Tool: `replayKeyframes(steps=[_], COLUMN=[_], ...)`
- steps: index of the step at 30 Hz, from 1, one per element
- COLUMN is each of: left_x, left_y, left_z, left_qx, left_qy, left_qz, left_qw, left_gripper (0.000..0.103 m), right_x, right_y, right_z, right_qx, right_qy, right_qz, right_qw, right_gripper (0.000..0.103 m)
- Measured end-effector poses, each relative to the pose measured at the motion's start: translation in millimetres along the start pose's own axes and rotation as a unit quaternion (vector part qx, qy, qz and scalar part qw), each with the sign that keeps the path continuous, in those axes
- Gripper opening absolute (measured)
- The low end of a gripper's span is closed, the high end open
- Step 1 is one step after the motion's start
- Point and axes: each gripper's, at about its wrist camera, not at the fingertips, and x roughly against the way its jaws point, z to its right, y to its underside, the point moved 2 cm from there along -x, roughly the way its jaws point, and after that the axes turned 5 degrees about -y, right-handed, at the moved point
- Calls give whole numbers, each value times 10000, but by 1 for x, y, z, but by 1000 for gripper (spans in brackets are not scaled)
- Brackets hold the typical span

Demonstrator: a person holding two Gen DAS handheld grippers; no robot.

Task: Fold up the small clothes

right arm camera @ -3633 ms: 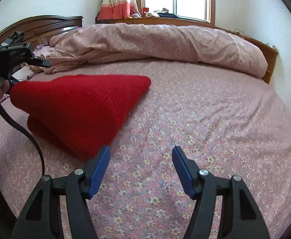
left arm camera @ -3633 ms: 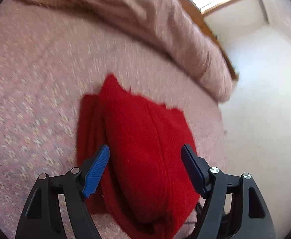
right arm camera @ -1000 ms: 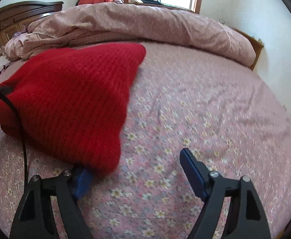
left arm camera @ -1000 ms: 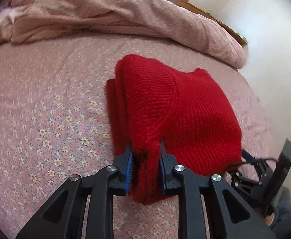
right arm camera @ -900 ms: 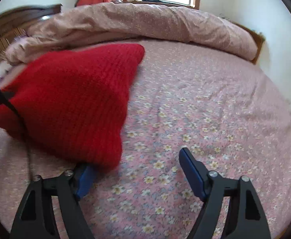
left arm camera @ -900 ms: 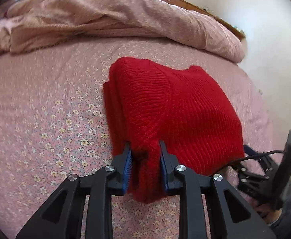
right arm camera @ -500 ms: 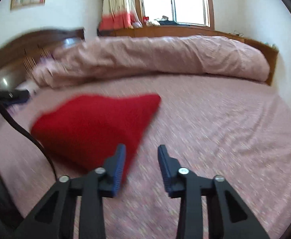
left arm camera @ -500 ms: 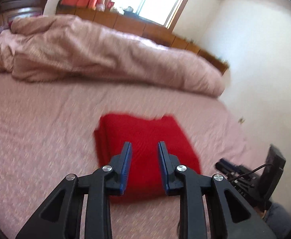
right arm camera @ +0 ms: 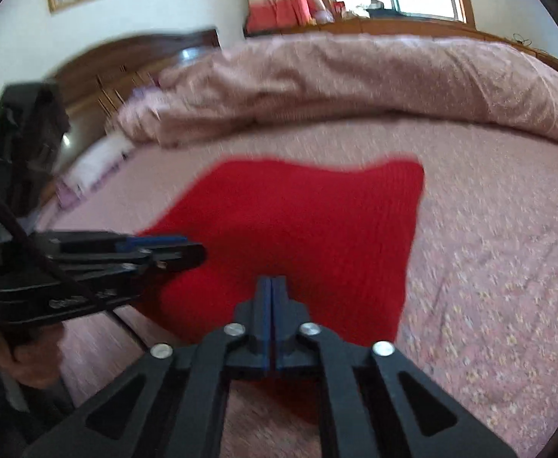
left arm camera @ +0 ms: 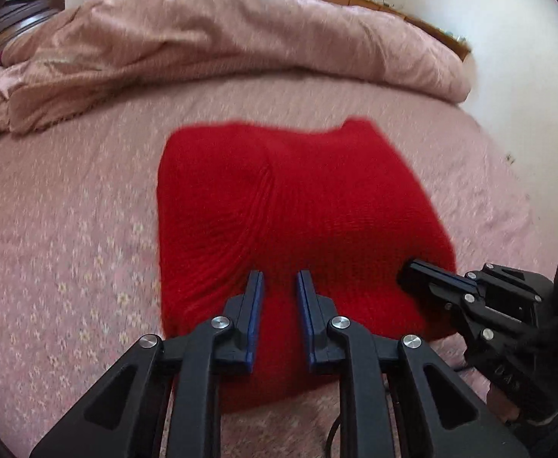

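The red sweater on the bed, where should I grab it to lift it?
Probably the near edge of the folded red sweater, coming in low from the near side. It lies flat on the bedspread, and its thick stacked layers there give the fingers something to pinch.

My left camera close above the red sweater (left arm camera: 301, 206), looking down and across it to the quilt (left arm camera: 221, 34), my right camera at the sweater's right, both seeing sweater, quilt, each other's gripper.
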Motion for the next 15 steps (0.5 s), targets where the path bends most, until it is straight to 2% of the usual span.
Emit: replayKeyframes(steps=[4,9,11,15], left_x=[-7,3,17,49], left_y=[11,14,9,-17], left_z=[-4,3,9,15], left_qx=[151,-35,-129,-169], left_qy=[210,42,4,219], left_qz=[-138,37,218,952], left_qw=[9996,10000,9997,9951], left_gripper=[13,13,13,13], right_x=[-8,-6,0,15], right_y=[20,22,14,-17], right_z=[20,11,6,-8], right_qx=[-425,-144,-127,187], right_qy=[-381,-186,-70,171], right_qz=[-68,-11,60,283], right_qw=[9983,9997,9999,9993], right_gripper=[0,0,0,0])
